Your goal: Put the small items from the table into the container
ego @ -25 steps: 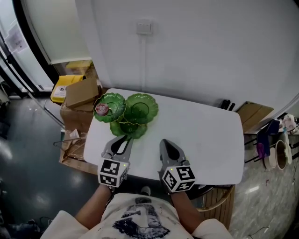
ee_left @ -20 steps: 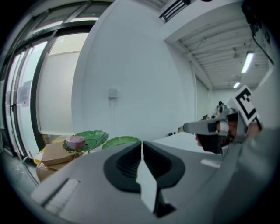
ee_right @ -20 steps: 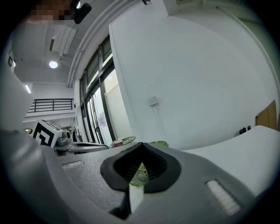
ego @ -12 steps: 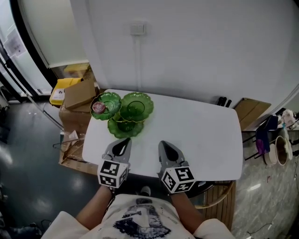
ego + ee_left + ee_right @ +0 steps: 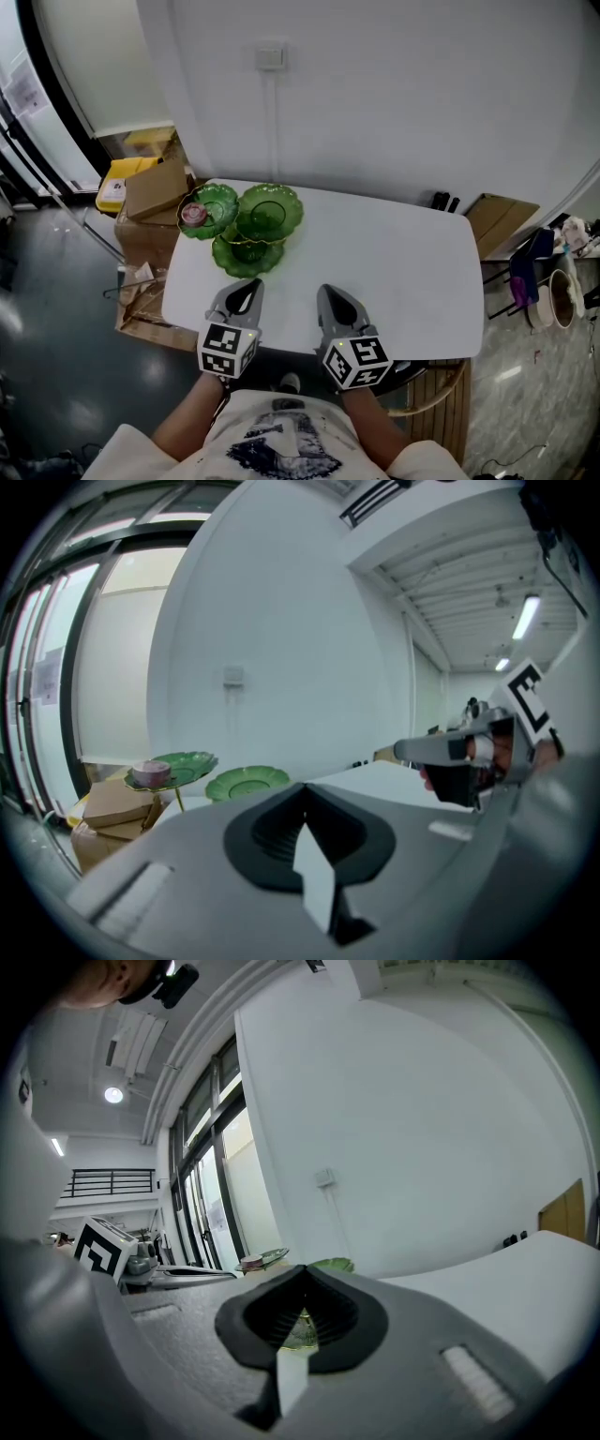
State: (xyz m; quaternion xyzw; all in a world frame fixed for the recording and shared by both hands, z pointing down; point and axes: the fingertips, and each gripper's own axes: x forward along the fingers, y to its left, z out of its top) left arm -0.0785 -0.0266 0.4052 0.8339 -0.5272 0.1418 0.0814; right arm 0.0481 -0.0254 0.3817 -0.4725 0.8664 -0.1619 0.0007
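Observation:
A green glass stand [image 5: 246, 228] of three leaf-shaped dishes sits at the far left corner of the white table [image 5: 403, 272]. A small pink round item [image 5: 192, 214] lies in its left dish. The left gripper view shows the dishes [image 5: 246, 782] and the pink item [image 5: 150, 772] ahead. My left gripper [image 5: 248, 284] is shut and empty over the near table edge, short of the stand. My right gripper [image 5: 331, 291] hangs beside it, also shut and empty. From the right gripper view a dish [image 5: 330, 1265] peeks over the jaws.
Cardboard boxes [image 5: 159, 187] and a yellow box [image 5: 116, 183] stand on the floor left of the table. A wall with a socket [image 5: 271, 58] runs behind it. A wooden chair [image 5: 441, 394] sits at the near right corner.
The left gripper's jaws have closed; a second ago they stood apart. Both grippers have drawn back a little from the green stand toward the near edge.

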